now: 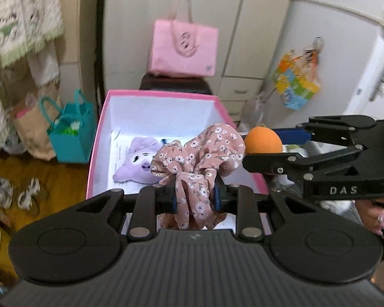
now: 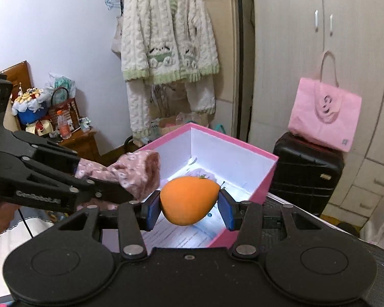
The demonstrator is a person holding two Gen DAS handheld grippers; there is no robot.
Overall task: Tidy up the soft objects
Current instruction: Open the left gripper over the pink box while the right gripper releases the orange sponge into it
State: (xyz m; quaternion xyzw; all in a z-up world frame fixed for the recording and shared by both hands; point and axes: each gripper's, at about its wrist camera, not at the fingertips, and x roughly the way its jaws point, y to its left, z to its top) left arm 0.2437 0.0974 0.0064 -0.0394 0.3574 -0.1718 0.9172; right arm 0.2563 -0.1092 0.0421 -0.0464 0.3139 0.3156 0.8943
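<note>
A floral pink scrunchie hung pinched in the left tongs, closed tight on it above the open pink box. Beside it, the right tongs clamped an orange egg-shaped toy over the same box, where a purple plush lay.

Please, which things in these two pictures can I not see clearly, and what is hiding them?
- Purple plush toy, left wrist view: the floral scrunchie in the left hand-held gripper covers its right side.
- The same toy, right wrist view: almost all behind the orange foam fruit in the right hand-held gripper.
- Printed papers in the pink box: text too small.
- Hanging colourful packet, left wrist view: blurred.
</note>
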